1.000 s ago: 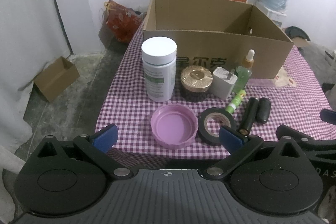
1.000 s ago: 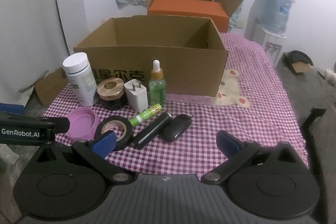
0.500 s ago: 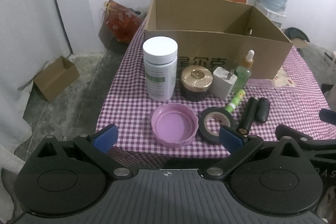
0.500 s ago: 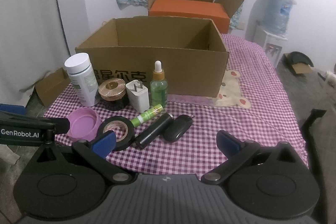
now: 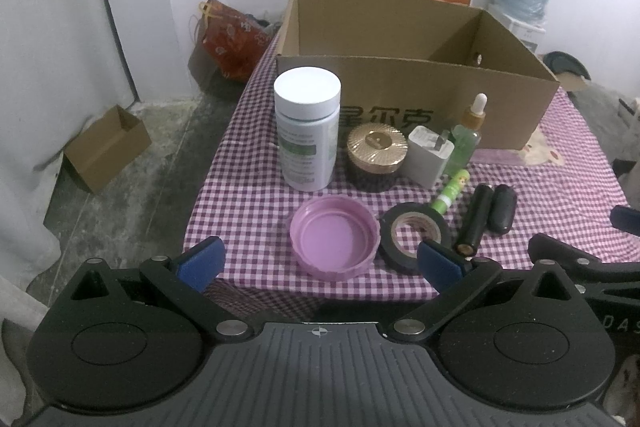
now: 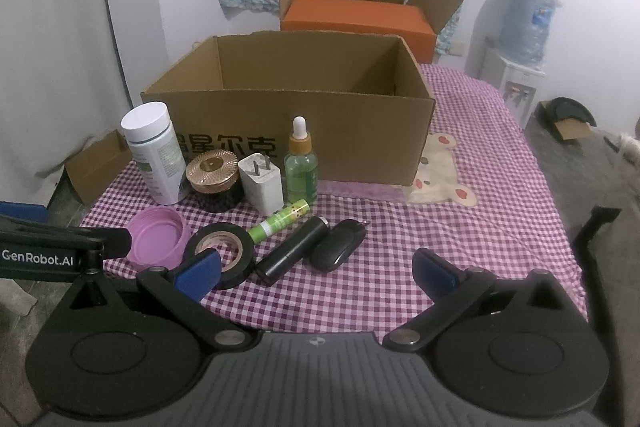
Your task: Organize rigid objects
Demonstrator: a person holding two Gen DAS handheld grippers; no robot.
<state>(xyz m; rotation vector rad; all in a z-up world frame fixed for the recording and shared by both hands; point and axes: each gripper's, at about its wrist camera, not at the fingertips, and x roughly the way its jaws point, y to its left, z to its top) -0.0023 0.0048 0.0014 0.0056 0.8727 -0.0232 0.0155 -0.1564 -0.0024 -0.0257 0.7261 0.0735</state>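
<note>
Here we hold both tongs released, grasping nothing: the left gripper (image 5: 319, 263) spreads its blue pads before the upturned pink plastic lid (image 5: 334, 238) at lower centre; the right gripper (image 6: 316, 269) hangs over bare purple checked tablecloth (image 6: 472, 227). The open brown cardboard box (image 6: 296, 107) fills mid-frame, and its floor is hidden from us behind the near wall. Before it stand the white-capped pill bottle (image 5: 307, 127), the gold-lidded dark jar (image 5: 377, 157), the white plug adapter (image 5: 430, 157) and the green dropper bottle (image 6: 301, 163); the adapter partly covers that bottle in the left view. Nearer lie the black tape roll (image 6: 224, 251), the green tube (image 6: 279, 221), the black cylinder (image 6: 292, 251) and the black oval fob (image 6: 339, 245); the right pad cuts off the roll's edge. Against half a second ago, nothing on the table has moved; both views sit a touch closer.
</note>
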